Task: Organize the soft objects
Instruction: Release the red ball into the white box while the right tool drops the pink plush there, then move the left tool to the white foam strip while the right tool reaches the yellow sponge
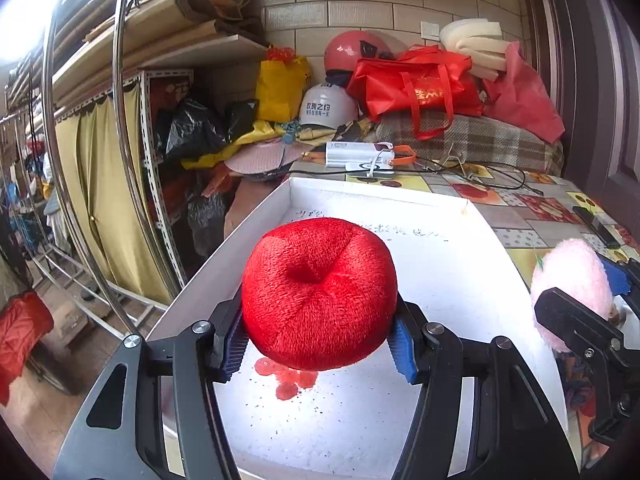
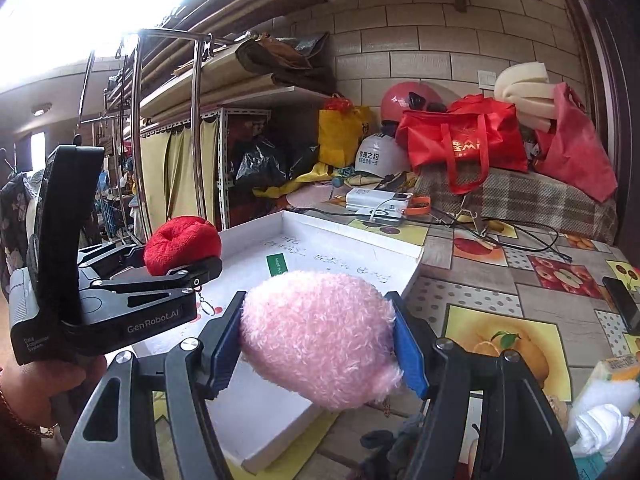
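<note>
From your left wrist, the left gripper point(image 1: 318, 340) is clamped on the red plush point(image 1: 319, 294), its blue pads pressing both sides. The plush hangs directly above the white tray point(image 1: 440, 264), over the tray's near half, so the tray floor lies straight below and ahead of your fingers. A red stain point(image 1: 286, 376) on the floor sits just under it. At the right edge of this view your right gripper point(image 1: 580, 312) carries the pink plush point(image 1: 572, 288) beside the tray's right wall.

From your right wrist, the right gripper point(image 2: 316, 340) is clamped on the pink plush point(image 2: 318, 336), whose long axis runs across between the pads. It hangs over the tray's point(image 2: 352, 228) near right corner, with most of the floor lying ahead and to the left. The left gripper point(image 2: 180, 268) with the red plush point(image 2: 182, 246) is further left, above the tray's left wall. Judging from this, your left hand is the better placed to let go first; the right probably needs to go left and forward.
</note>
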